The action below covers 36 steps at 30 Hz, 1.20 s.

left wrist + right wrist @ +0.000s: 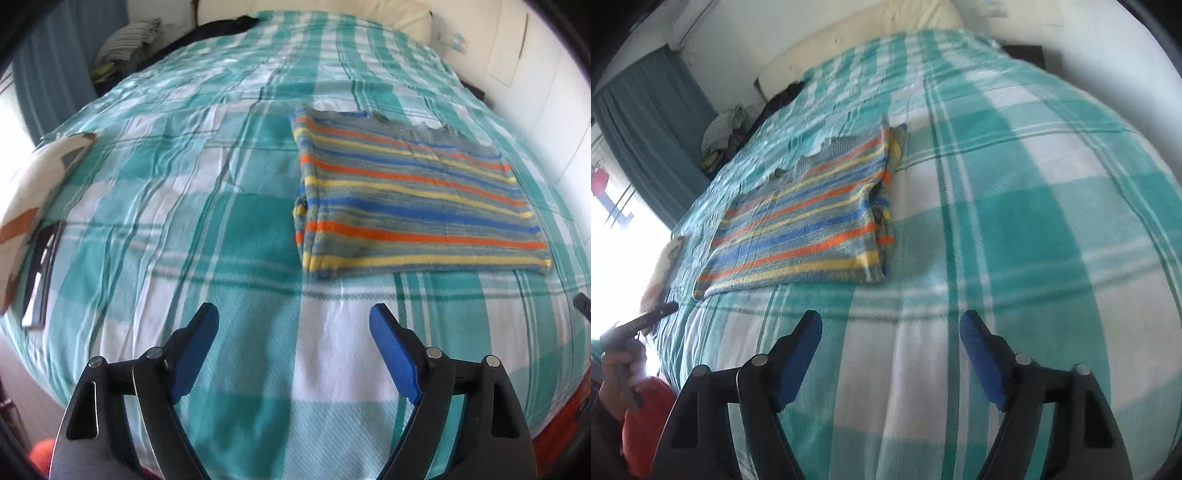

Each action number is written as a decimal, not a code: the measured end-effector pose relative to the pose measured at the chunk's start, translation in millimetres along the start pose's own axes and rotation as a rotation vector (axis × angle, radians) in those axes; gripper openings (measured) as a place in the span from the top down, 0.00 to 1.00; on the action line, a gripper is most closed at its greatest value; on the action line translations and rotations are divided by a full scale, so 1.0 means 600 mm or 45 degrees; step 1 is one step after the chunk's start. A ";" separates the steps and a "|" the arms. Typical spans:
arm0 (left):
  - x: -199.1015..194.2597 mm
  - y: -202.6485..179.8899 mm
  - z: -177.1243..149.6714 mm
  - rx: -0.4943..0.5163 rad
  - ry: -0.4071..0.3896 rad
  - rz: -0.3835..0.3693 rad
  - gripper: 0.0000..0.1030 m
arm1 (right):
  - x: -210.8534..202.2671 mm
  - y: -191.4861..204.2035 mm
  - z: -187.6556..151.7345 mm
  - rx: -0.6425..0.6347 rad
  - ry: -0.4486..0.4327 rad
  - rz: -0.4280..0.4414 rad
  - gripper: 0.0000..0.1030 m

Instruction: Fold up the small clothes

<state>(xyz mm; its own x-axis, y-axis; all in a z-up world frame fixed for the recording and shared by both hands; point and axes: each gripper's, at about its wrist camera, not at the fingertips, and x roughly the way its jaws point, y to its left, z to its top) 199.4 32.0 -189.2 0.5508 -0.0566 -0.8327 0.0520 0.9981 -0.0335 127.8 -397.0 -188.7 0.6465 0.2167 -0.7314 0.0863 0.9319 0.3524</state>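
left wrist view: left claw (293,319) spread apart, holding nothing, above the bed (184,177)
garment: striped shirt (413,195) folded flat on the checked cover, ahead-right of the claw
right wrist view: right claw (890,326) spread apart, holding nothing; shirt (801,225) ahead-left

The left wrist view looks forward and down from above the near edge of a bed covered in a teal-and-white checked woven bedspread (221,206), facing the far cream pillow (399,18). Its black gripper with blue-padded fingers (293,317) fills the bottom, spread wide. A folded grey knit garment with orange, yellow and blue stripes (413,195) lies ahead, right of centre.

The right wrist view (890,325) looks from further right, rolled, with its own fingers spread at the bottom. The garment (805,221) sits left of centre here. Both views share the bedspread (1015,206), garment, pillow (894,18) and a teal curtain (55,74) (650,140) at far left.
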 end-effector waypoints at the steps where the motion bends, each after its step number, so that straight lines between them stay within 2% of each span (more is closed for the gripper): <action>1: 0.004 -0.001 -0.004 -0.011 -0.016 0.006 0.17 | -0.014 -0.001 -0.019 0.033 -0.052 -0.019 0.26; 3: 0.009 -0.001 -0.026 -0.041 -0.051 0.024 0.13 | -0.027 0.003 -0.044 0.060 -0.119 -0.080 0.26; 5: 0.031 -0.005 -0.044 -0.079 -0.023 0.044 0.13 | -0.026 0.001 -0.062 0.052 -0.120 -0.183 0.26; 7: 0.040 0.001 -0.065 -0.087 0.024 0.018 0.13 | -0.027 0.003 -0.054 0.002 -0.119 -0.294 0.26; 9: 0.038 -0.006 -0.069 -0.027 -0.010 0.037 0.10 | -0.038 0.003 -0.038 -0.041 -0.199 -0.389 0.25; 10: 0.039 -0.010 -0.070 0.006 -0.009 0.046 0.07 | -0.039 0.006 -0.032 -0.055 -0.236 -0.433 0.23; 12: 0.049 -0.011 -0.074 0.019 -0.006 0.057 0.02 | -0.032 -0.001 -0.033 -0.053 -0.250 -0.497 0.11; 13: 0.054 -0.010 -0.078 0.009 -0.006 0.060 0.01 | -0.024 -0.005 -0.036 -0.040 -0.229 -0.505 0.11; 14: 0.056 -0.010 -0.082 0.002 -0.009 0.064 0.01 | -0.007 -0.014 -0.044 -0.010 -0.163 -0.488 0.11; 16: 0.056 -0.014 -0.082 0.013 -0.014 0.079 0.01 | 0.012 -0.025 -0.061 0.019 -0.080 -0.466 0.05; 18: 0.057 -0.016 -0.082 0.029 -0.003 0.085 0.01 | 0.021 -0.017 -0.065 -0.061 -0.076 -0.470 0.00; 29: 0.067 -0.017 -0.081 0.055 0.053 0.073 0.01 | 0.039 -0.018 -0.065 -0.065 -0.040 -0.499 0.00; 36: 0.072 -0.028 -0.080 0.094 0.065 0.121 0.01 | 0.039 -0.018 -0.063 -0.067 -0.015 -0.501 0.00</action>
<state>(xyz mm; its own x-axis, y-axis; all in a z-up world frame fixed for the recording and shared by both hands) 182.2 14.1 -251.2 0.5130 0.0414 -0.8574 0.0637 0.9942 0.0862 113.5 -390.7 -231.8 0.5808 -0.1628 -0.7976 0.2905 0.9568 0.0162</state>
